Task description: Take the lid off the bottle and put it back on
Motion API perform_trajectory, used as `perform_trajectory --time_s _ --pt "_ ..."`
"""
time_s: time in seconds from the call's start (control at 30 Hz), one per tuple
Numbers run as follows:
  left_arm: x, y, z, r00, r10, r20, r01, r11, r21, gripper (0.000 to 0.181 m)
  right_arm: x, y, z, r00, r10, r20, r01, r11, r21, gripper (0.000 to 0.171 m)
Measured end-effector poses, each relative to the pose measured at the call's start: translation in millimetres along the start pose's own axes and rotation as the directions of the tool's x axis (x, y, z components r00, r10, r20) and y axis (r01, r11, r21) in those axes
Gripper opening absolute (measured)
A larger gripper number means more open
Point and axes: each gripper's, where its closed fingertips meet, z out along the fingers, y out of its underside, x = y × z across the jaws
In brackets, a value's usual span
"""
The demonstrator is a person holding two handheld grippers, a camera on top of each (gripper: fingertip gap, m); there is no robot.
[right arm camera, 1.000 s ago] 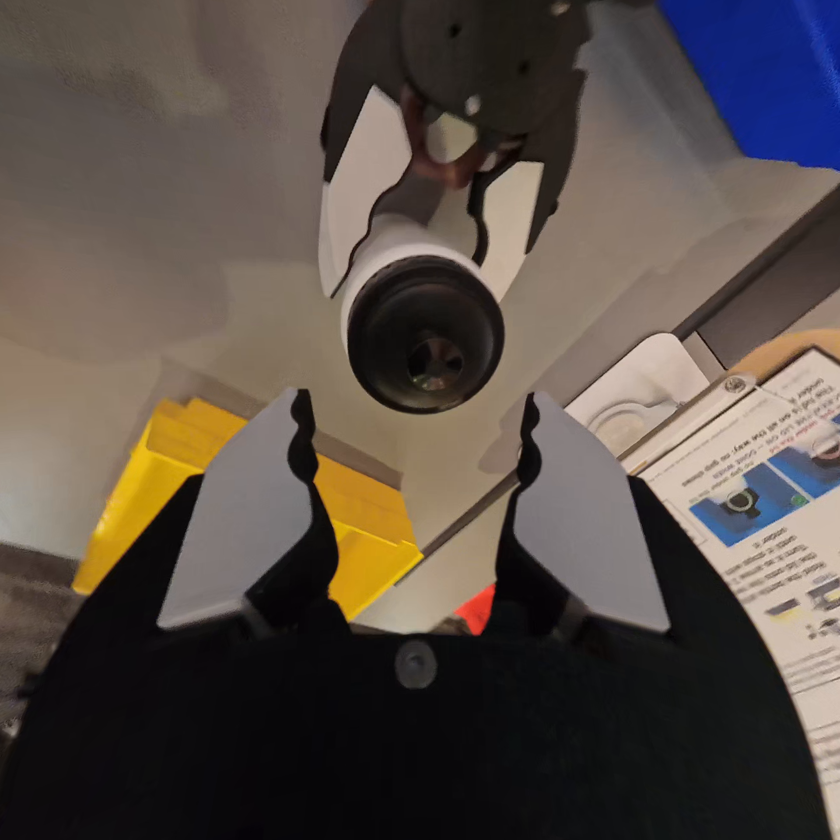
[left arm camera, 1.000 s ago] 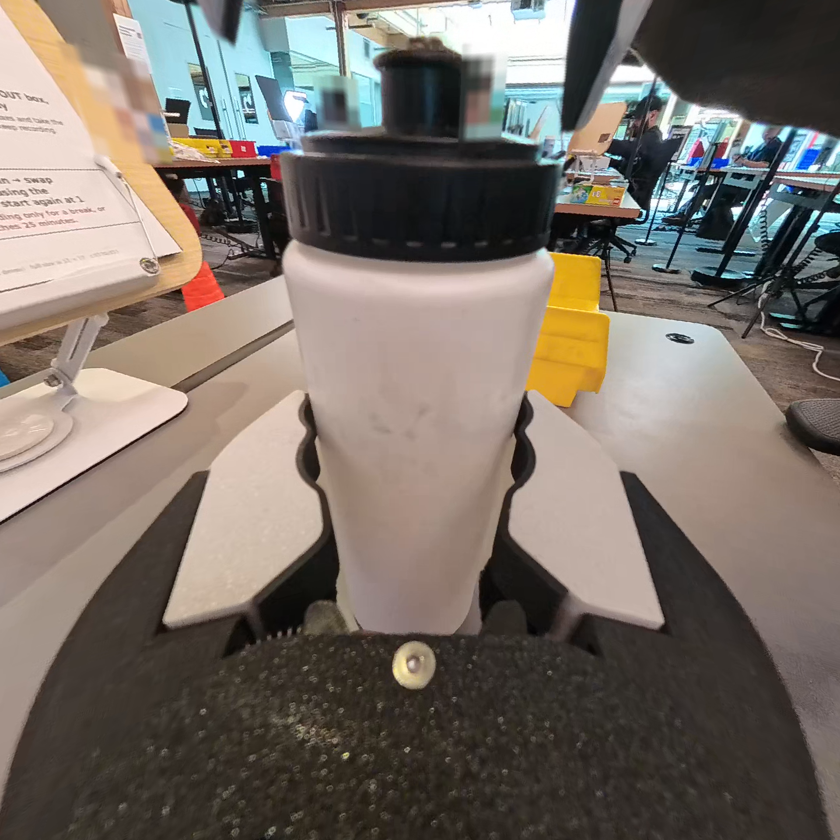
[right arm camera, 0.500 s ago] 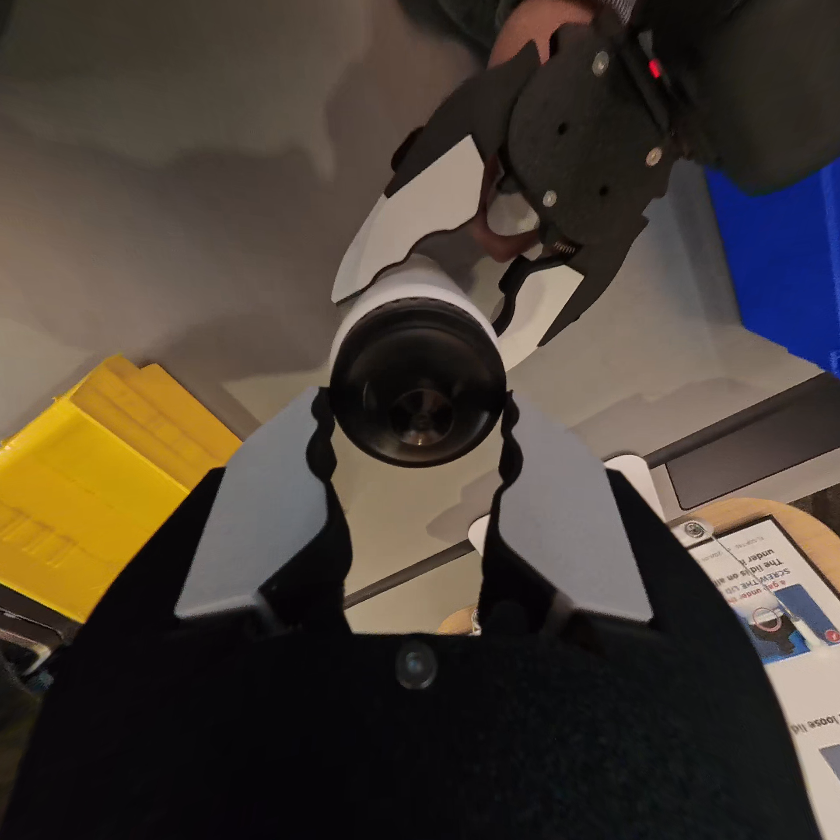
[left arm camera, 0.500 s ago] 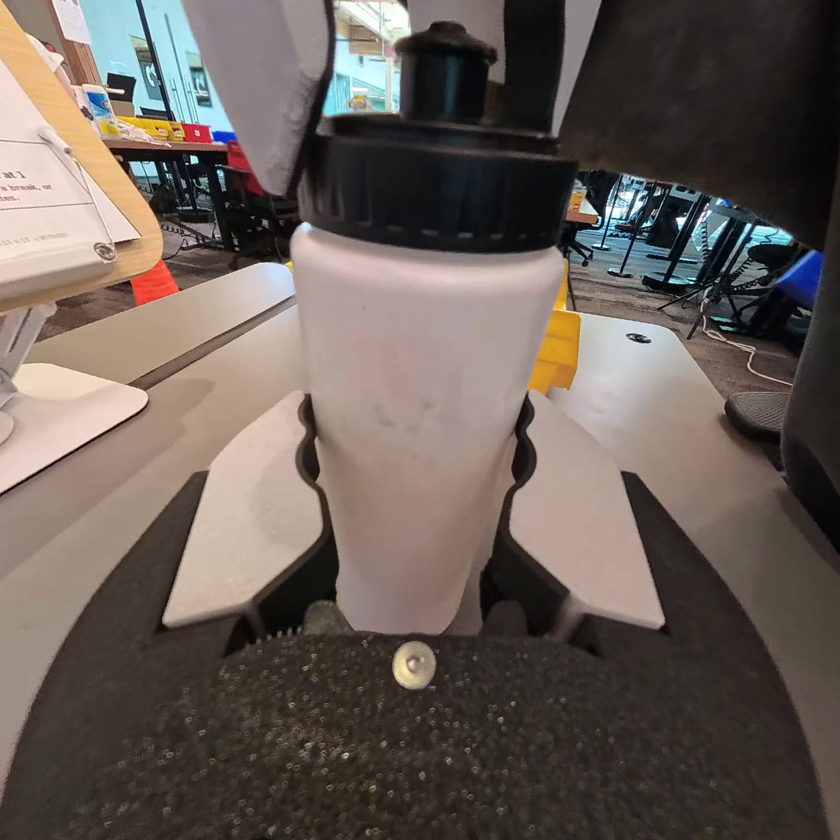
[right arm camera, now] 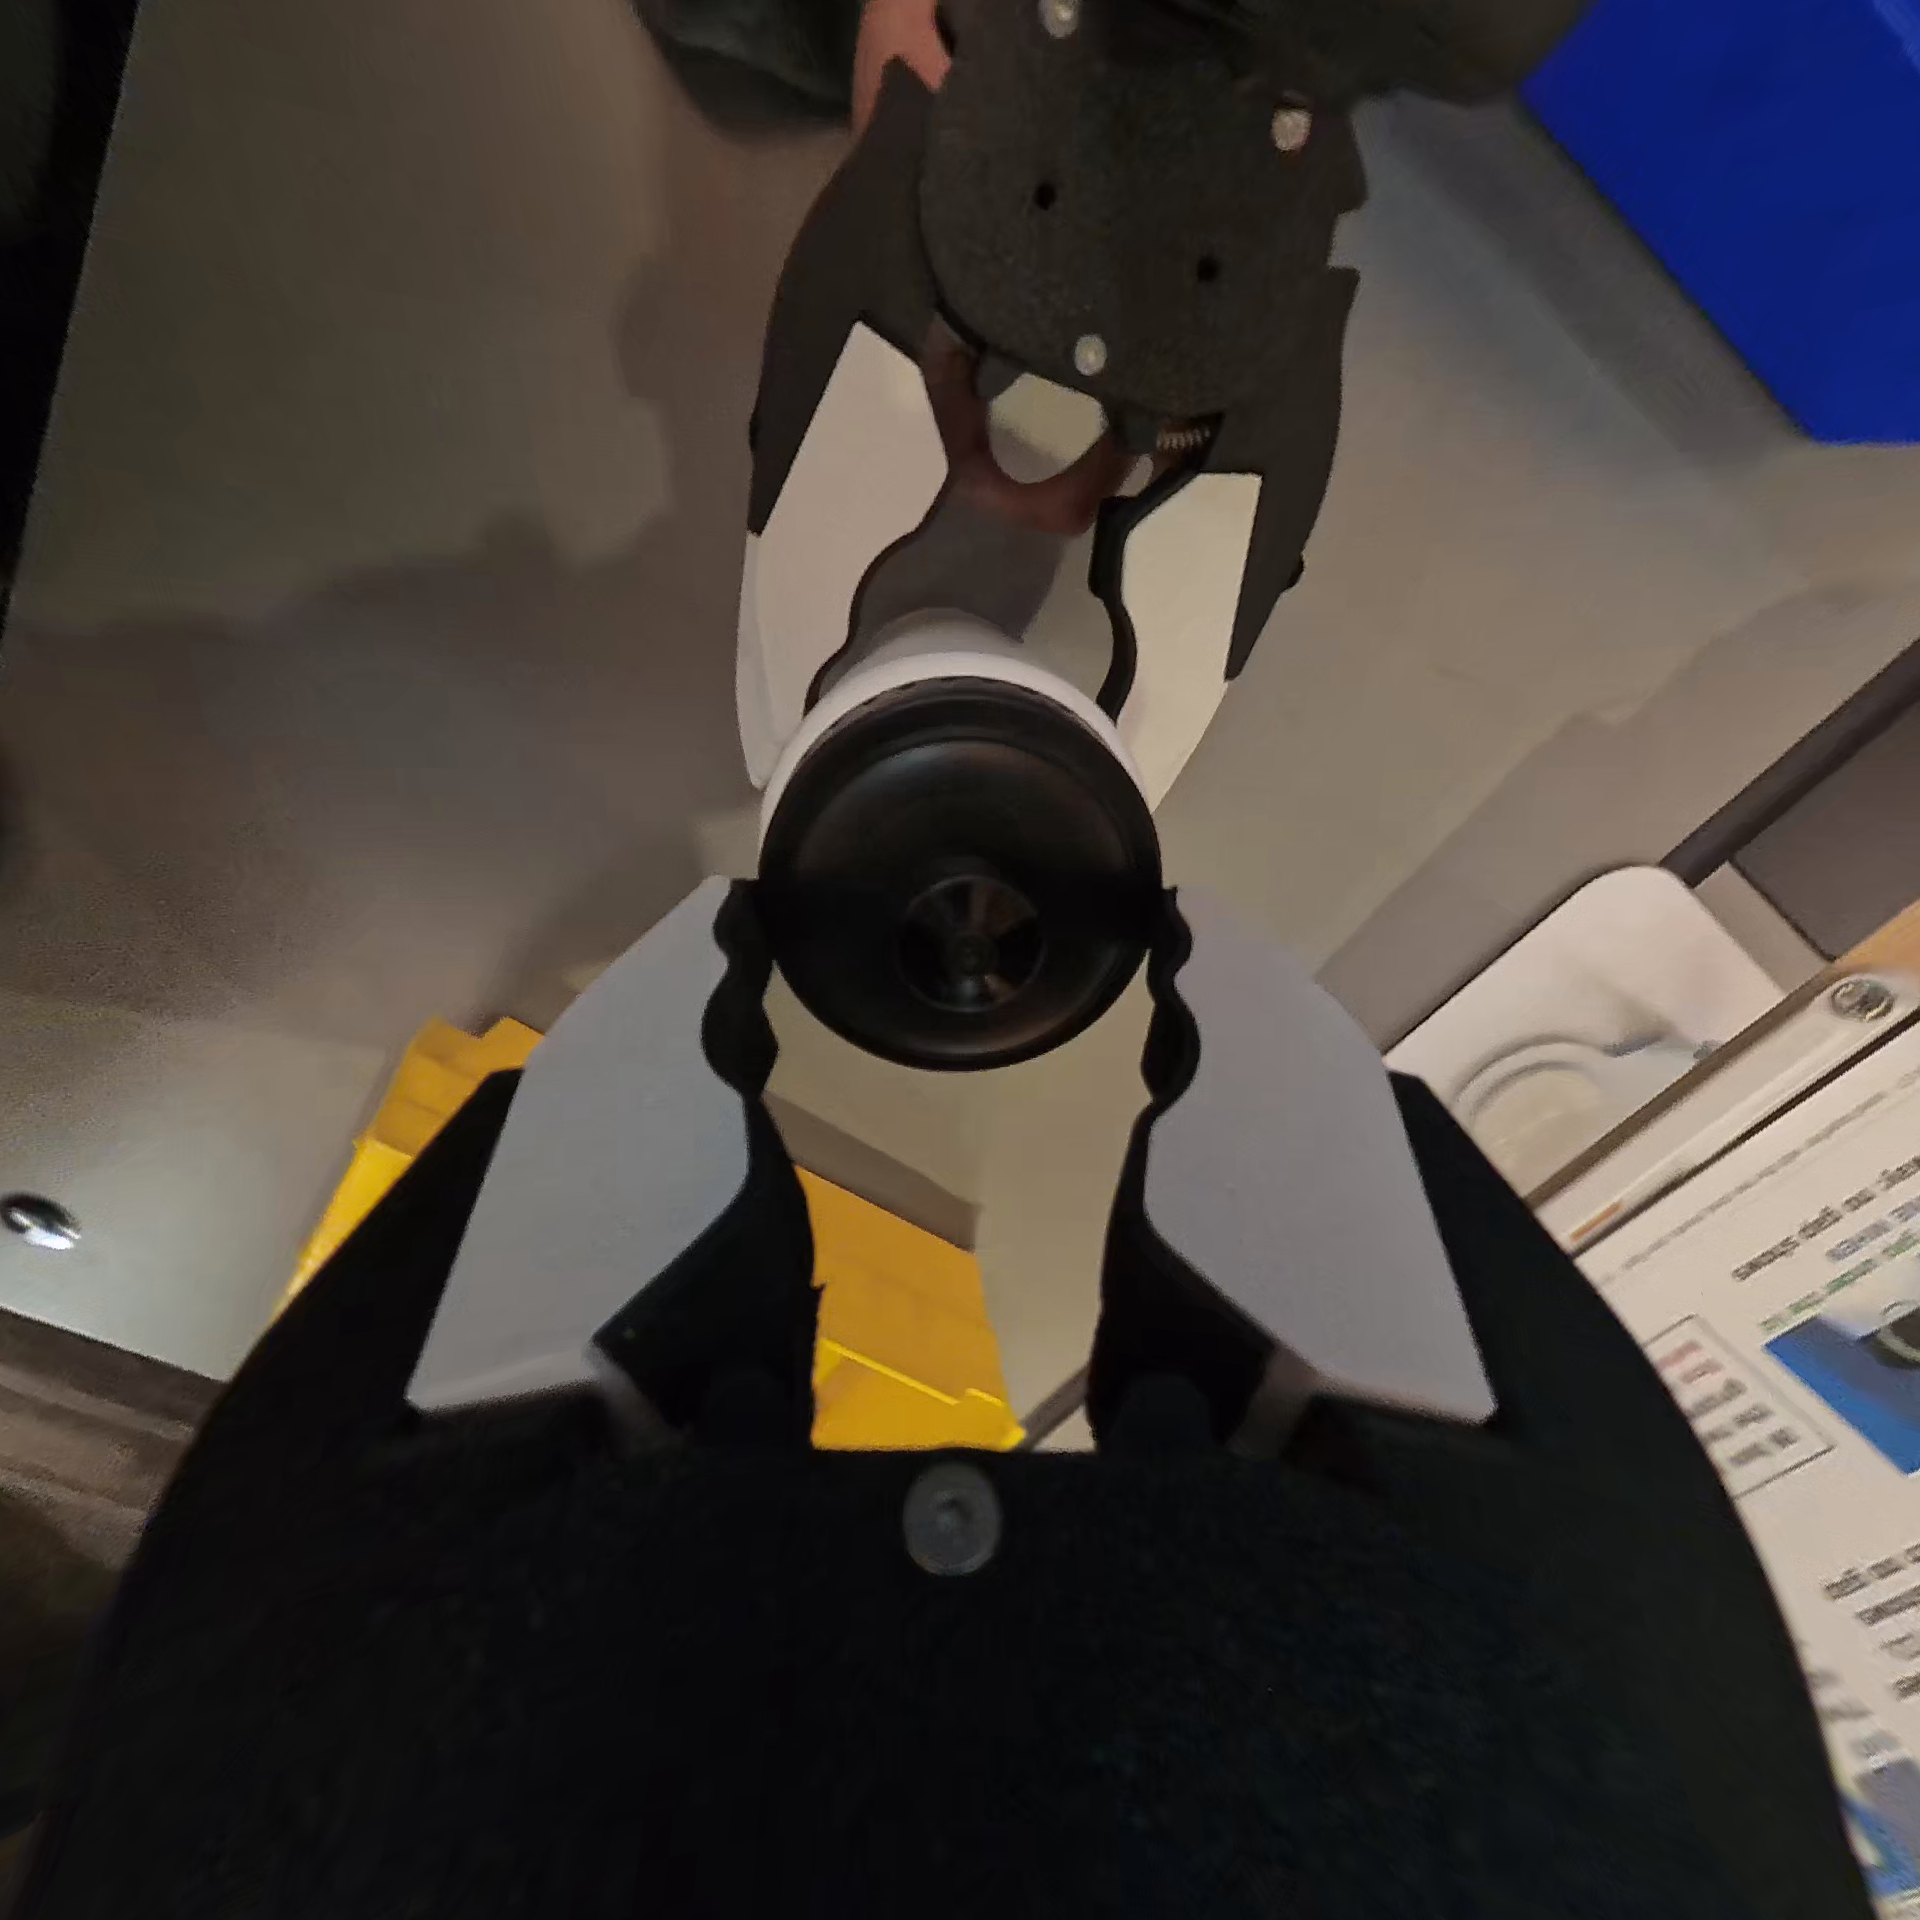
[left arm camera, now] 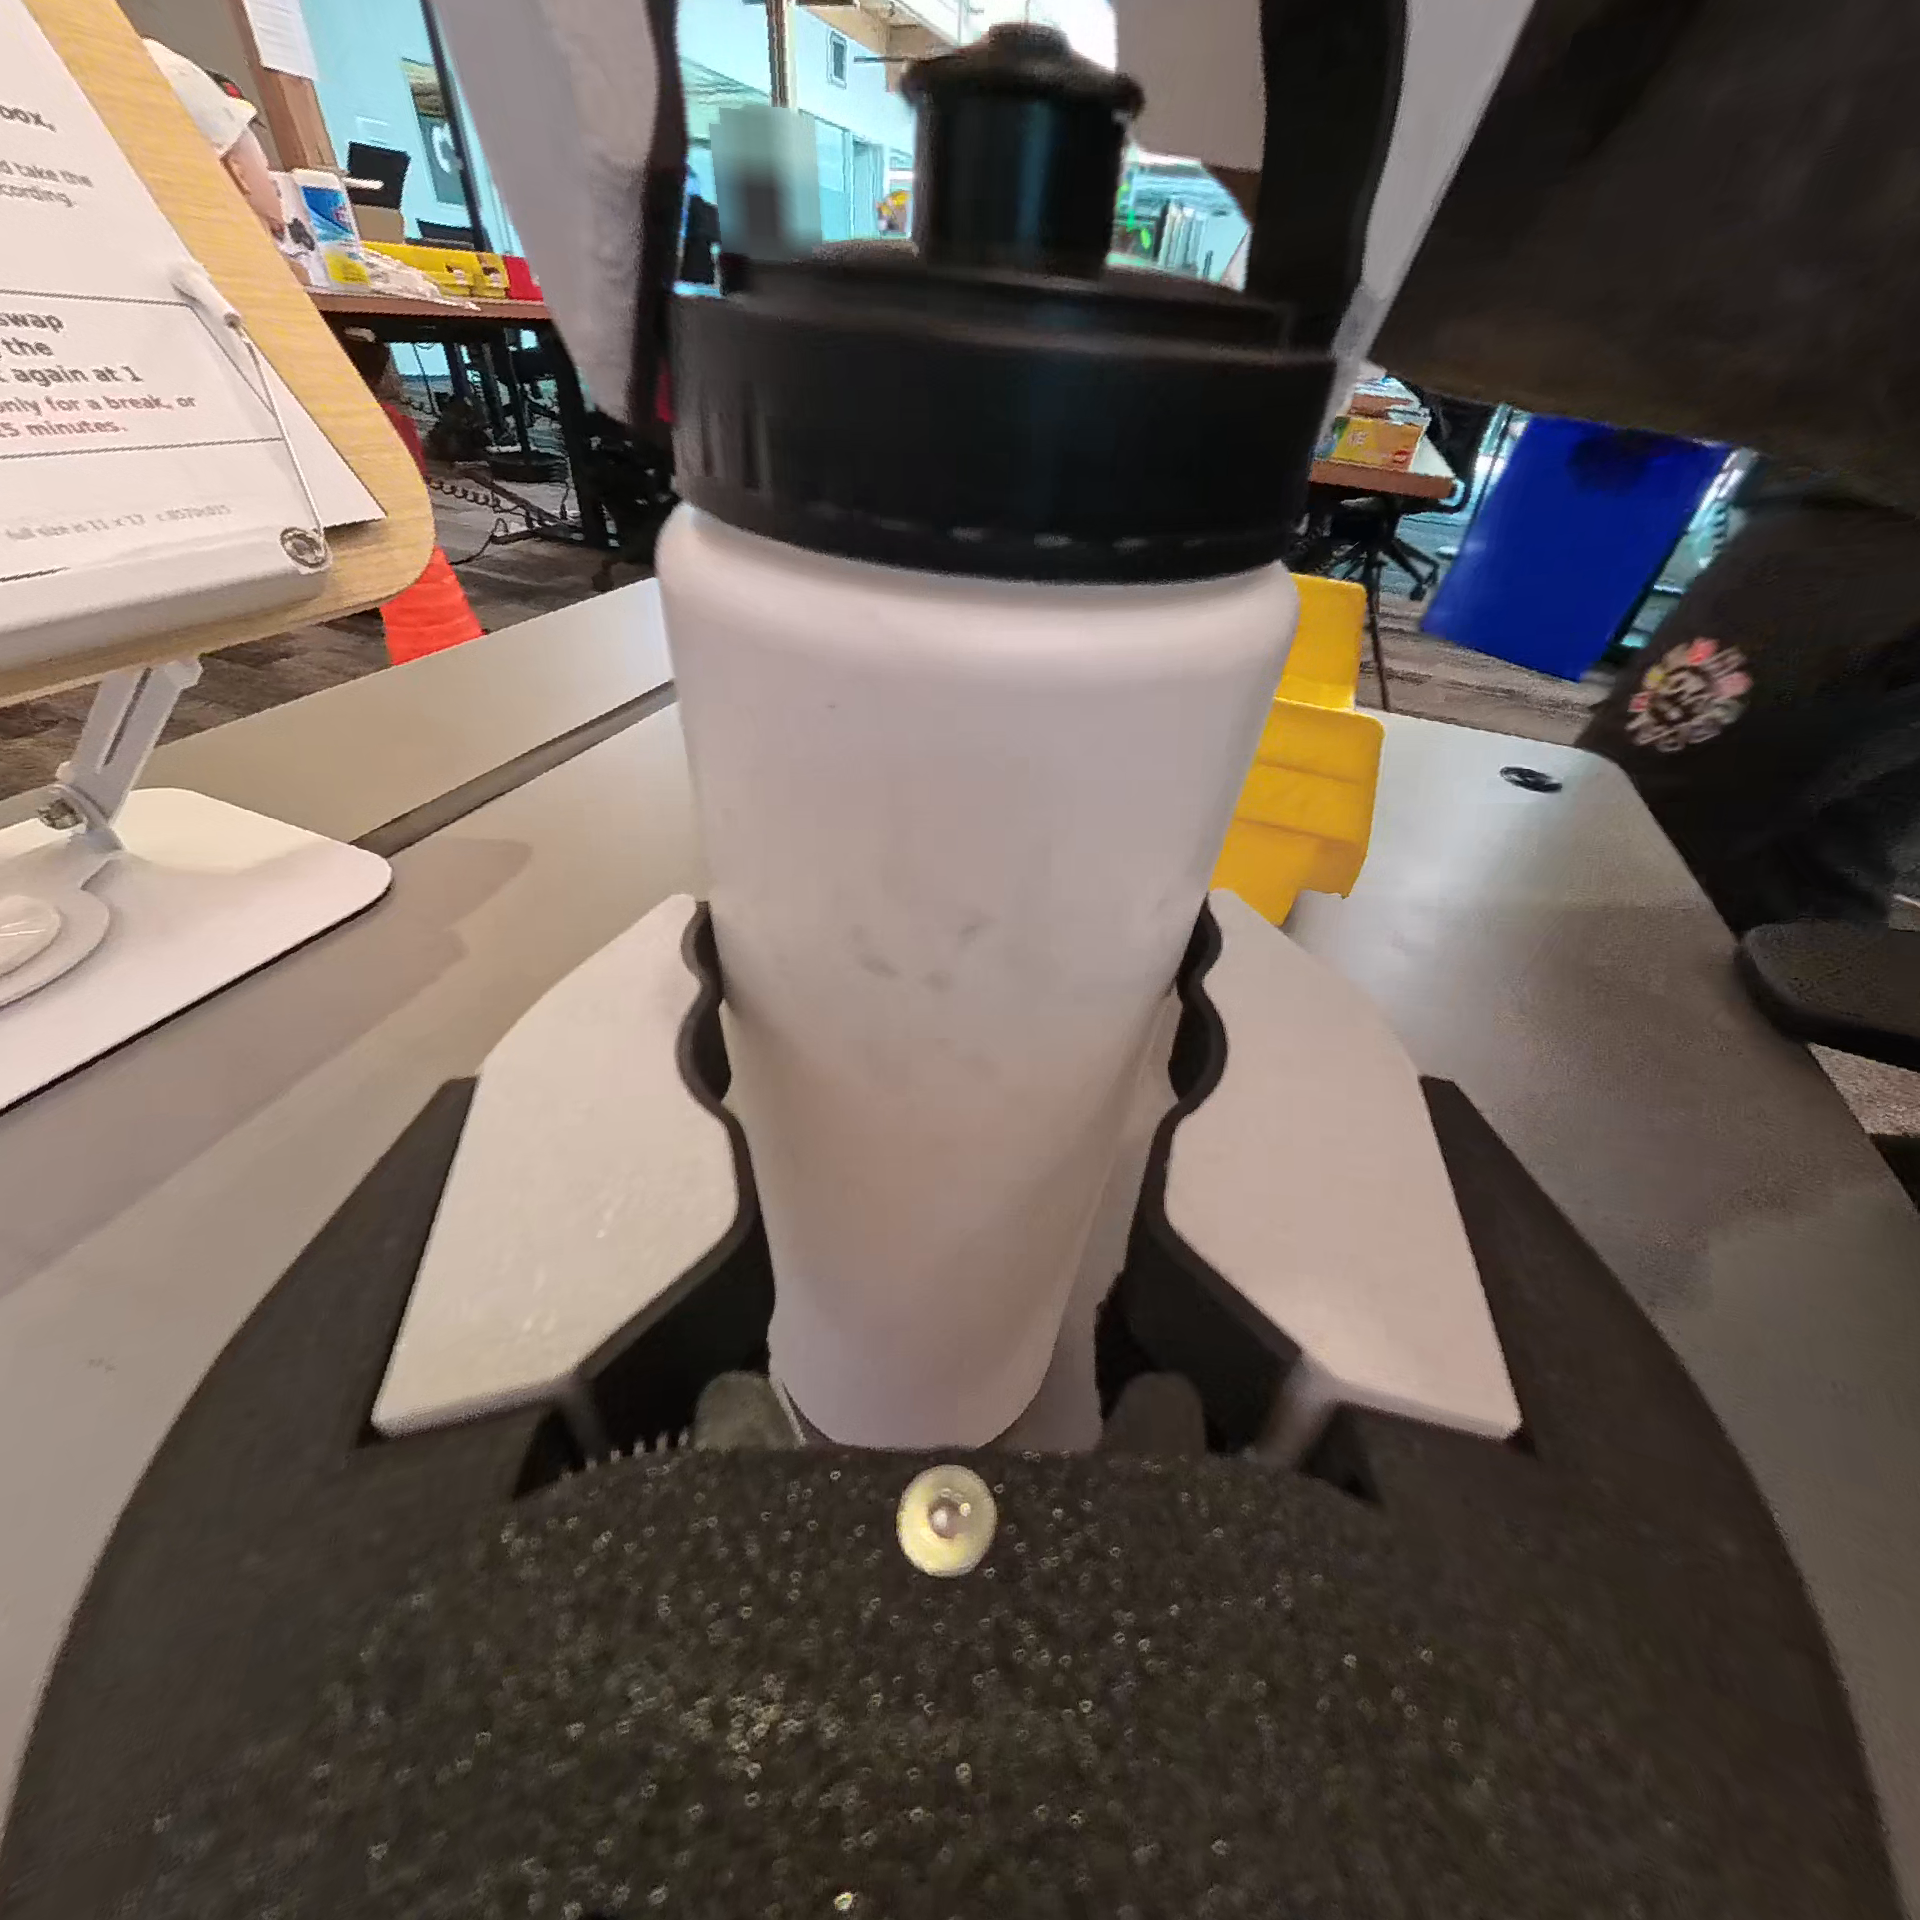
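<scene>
**Gripping the lid from above, bottle clamped below**

Working left to right in the left wrist view, we note a document stand [left arm camera: 187, 831] with a printed sheet at the far left of the grey table [left arm camera: 1558, 987]. At centre, the white bottle [left arm camera: 966, 883] stands upright between the fingers of the left gripper [left arm camera: 951, 1023], which are closed against its lower body on both sides. Its black lid [left arm camera: 997, 436] is seated on the neck. A yellow bin [left arm camera: 1309, 758] sits just behind the bottle to the right; a blue bin [left arm camera: 1558, 540] lies farther off.

From the right wrist view, looking down on the lid [right arm camera: 958, 873], we record the right gripper [right arm camera: 956, 930] straddling it, the wavy finger edges touching the rim on both sides. Its fingers are partly closed, holding the lid. Beyond it, the left gripper [right arm camera: 966, 623] clasps the bottle [right arm camera: 935, 649].
</scene>
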Motion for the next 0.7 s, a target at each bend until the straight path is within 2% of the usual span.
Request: perform_trajectory --time_s 0.2,0.4,0.53,0.7 --pt "-2.5 0.2 0.2 0.999 0.001 0.049 0.000 1.000 -0.003 0.084 0.5 -0.8 0.0 0.980 0.197 -0.021 -0.197 0.980 0.014 0.071" --pt "-4.0 0.4 -0.1 0.992 0.009 0.123 -0.010 1.000 0.003 0.084 -0.3 -3.0 0.1 0.911 0.407 -0.069 -0.406 0.913 0.028 0.070" --pt "-5.6 1.0 0.1 0.987 0.016 0.158 -0.016 1.000 0.002 0.084 -0.2 -3.9 0.3 0.803 0.588 -0.101 -0.581 0.809 0.092 0.071" --pt "-4.6 2.7 0.8 0.985 0.038 0.170 -0.036 0.999 -0.012 0.084 -1.8 -5.5 0.4 0.655 0.743 -0.139 -0.727 0.670 0.150 0.071"
